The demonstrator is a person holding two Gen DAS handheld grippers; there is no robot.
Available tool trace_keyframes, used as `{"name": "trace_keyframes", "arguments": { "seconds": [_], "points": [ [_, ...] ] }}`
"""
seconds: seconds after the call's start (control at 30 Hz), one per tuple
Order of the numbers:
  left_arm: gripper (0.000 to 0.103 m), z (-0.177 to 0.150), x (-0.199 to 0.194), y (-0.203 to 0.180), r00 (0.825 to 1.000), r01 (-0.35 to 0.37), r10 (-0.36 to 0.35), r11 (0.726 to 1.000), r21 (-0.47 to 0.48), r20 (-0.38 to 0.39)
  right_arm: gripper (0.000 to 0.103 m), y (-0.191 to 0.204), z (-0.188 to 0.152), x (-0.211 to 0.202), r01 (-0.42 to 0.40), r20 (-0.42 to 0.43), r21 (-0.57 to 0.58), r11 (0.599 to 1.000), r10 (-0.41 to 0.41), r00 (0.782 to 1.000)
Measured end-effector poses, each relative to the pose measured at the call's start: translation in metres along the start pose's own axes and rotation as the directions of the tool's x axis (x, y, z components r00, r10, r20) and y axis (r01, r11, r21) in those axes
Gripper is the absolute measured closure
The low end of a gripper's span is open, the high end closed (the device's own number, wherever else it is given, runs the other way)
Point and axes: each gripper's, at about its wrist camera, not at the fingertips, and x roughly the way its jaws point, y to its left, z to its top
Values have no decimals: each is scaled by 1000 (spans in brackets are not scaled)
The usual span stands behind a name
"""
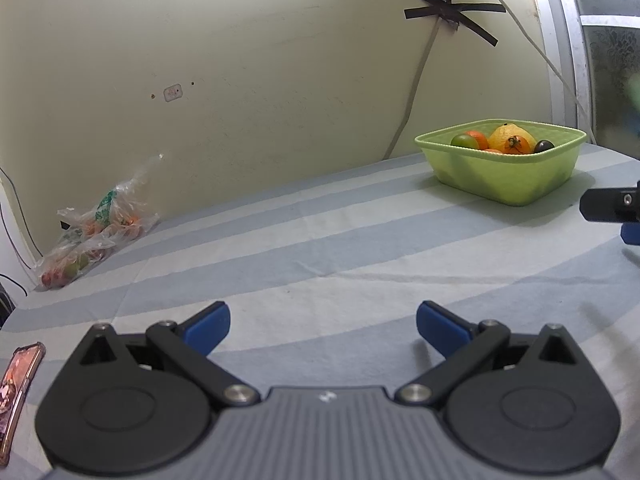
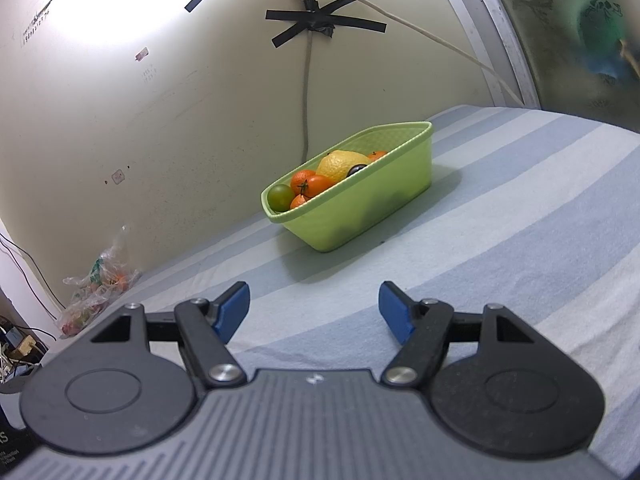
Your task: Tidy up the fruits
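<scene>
Right wrist: fruit basket [image 2: 360, 200] well ahead of fingers [image 2: 256, 312], wide apart w/ nothing between.

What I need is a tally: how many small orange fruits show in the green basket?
4 small orange fruits in the green basket: three clustered beside the green fruit, one behind the yellow fruit. Others may be buried.
</scene>
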Motion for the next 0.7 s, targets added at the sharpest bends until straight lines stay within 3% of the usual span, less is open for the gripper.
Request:
{"name": "trace_keyframes", "arguments": {
  "seconds": [0.7],
  "points": [
    [0, -1, -1, -6, 999, -37, 37, 999, 26, 13, 29, 0, 1, -2, -8, 4, 1, 1000, 8, 1000]
  ]
}}
